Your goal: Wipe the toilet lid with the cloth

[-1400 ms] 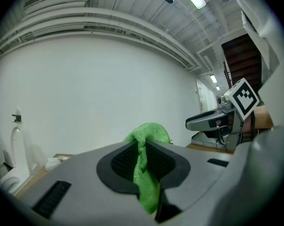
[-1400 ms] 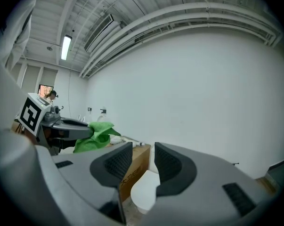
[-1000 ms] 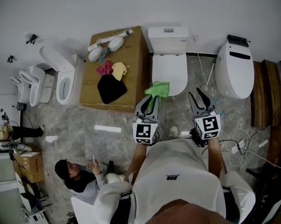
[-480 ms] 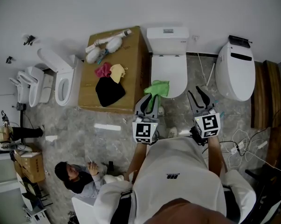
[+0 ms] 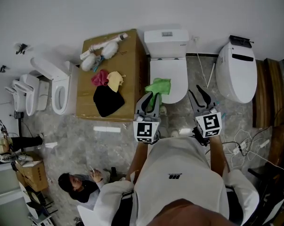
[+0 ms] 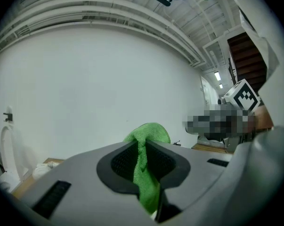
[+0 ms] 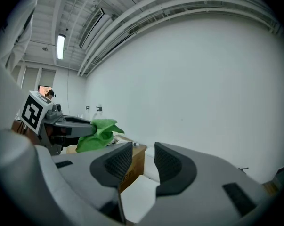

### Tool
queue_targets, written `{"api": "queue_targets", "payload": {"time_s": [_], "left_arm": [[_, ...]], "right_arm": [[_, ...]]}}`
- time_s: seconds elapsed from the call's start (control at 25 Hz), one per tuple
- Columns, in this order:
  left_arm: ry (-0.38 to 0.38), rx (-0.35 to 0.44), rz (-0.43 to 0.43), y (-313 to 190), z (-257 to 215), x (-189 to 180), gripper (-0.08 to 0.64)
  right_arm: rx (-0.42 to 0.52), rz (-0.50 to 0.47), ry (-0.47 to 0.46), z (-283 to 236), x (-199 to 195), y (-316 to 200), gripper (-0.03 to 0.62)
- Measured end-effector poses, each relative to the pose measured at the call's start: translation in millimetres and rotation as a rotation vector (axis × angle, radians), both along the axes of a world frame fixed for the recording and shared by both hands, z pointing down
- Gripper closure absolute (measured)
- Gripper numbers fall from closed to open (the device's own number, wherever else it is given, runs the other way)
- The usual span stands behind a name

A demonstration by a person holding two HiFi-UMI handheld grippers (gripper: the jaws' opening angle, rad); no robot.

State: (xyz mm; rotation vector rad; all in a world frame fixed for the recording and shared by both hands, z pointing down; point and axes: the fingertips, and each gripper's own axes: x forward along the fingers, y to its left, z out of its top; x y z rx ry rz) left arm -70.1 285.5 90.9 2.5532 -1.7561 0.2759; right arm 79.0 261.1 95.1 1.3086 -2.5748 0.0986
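In the head view the shut toilet lid (image 5: pixel 167 72) has a wooden surface (image 5: pixel 132 74) close along its left edge and open marble floor (image 5: pixel 203 79) on its right, up to a second toilet (image 5: pixel 236 74). The left claw (image 5: pixel 150 98) reaches forward with the green cloth (image 5: pixel 158 86) bunched at its tip over the lid's front-left corner, and the right claw (image 5: pixel 196 92) reaches out over the floor right of the bowl. In the left gripper view the left claw (image 6: pixel 142 161) pinches the cloth (image 6: pixel 149 173), which sticks up in a fold before a bare white wall. In the right gripper view the right claw (image 7: pixel 142 161) is spread and empty, with the cloth (image 7: pixel 97 133) well off to its left.
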Motion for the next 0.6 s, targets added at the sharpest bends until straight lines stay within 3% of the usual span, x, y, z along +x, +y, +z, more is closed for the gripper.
{"api": "queue_targets", "payload": {"time_s": [0.6], "left_arm": [[0.025,-0.054,0.085,-128.2,17.9,-46.2,0.494]], "right_arm": [[-0.05,0.067,0.033,8.8,-44.7,-119.0,0.436]]}}
